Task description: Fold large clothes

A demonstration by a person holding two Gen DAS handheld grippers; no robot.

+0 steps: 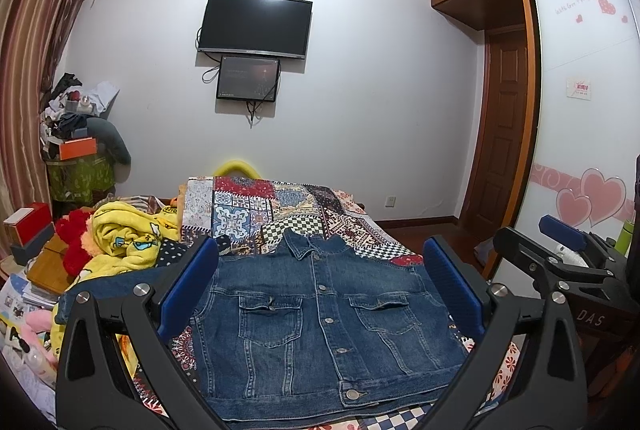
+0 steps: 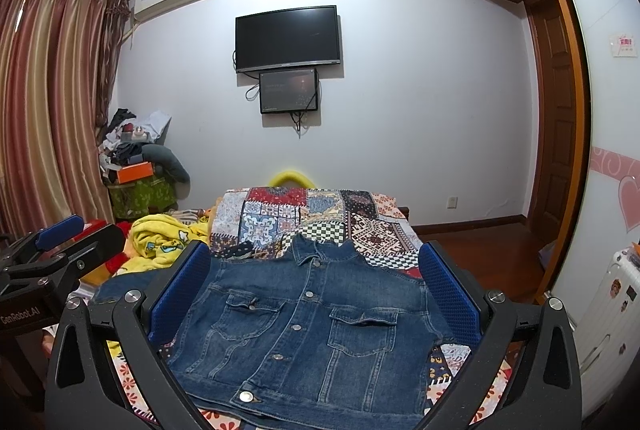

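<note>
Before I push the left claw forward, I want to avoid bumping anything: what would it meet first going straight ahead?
Most likely the denim jacket, lying flat on the patchwork quilt. The open left claw frames it, empty; height above it is unclear.

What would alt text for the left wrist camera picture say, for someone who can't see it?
A blue denim jacket lies buttoned and front-up on a patchwork bedspread, framed by the open blue-padded left gripper. The right gripper shows at the right edge, and a dark TV hangs on the far wall.
</note>
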